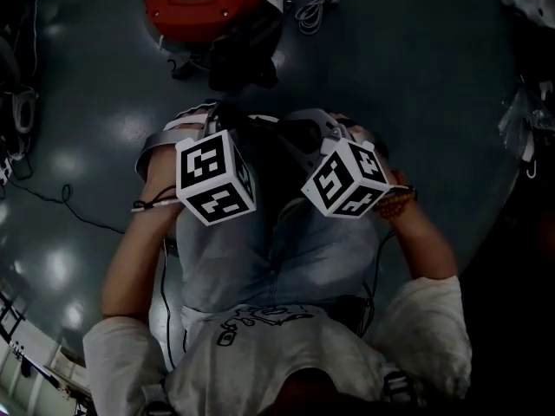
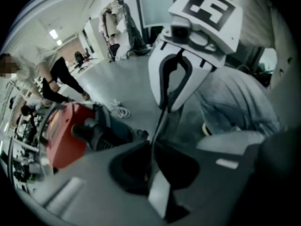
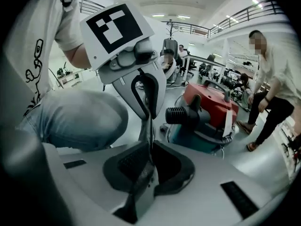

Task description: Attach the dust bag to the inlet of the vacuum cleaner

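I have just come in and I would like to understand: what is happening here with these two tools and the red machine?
A person holds a gripper in each hand, close in front of the body. The left hand-held gripper and the right hand-held gripper face each other. Both are shut on a thin dark sheet stretched between them, seemingly the dust bag. The red vacuum cleaner stands on the floor ahead, apart from both grippers. The bag is not yet on it.
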A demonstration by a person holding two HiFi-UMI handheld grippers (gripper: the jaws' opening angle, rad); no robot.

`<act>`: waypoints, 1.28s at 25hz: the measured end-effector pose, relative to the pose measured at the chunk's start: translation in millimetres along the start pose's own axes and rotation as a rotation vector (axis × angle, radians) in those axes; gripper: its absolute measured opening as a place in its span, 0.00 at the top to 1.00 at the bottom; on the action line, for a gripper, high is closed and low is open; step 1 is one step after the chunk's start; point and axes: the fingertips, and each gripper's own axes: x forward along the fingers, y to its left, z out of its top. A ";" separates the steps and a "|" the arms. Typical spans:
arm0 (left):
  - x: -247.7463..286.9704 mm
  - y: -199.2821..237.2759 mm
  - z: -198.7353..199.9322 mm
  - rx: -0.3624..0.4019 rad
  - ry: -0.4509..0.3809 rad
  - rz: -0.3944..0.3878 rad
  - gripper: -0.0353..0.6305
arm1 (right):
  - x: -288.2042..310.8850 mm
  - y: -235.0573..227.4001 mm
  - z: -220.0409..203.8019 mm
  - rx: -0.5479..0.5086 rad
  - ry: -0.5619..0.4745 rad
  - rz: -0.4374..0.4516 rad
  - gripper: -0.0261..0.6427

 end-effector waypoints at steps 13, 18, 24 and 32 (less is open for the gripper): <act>-13.6 70.3 -67.1 -0.060 -0.011 0.154 0.88 | 60.3 -41.3 63.7 -0.008 -0.038 -0.072 0.89; -10.7 76.8 -57.0 0.019 0.004 0.191 0.88 | 59.6 -51.1 54.5 0.033 -0.039 -0.089 0.89; -7.2 77.5 -62.6 -0.042 -0.070 0.194 0.88 | 59.1 -57.2 59.8 0.010 -0.037 -0.124 0.89; -12.9 82.8 -53.5 0.092 -0.003 0.253 0.88 | 62.2 -54.5 51.5 0.051 -0.062 -0.122 0.89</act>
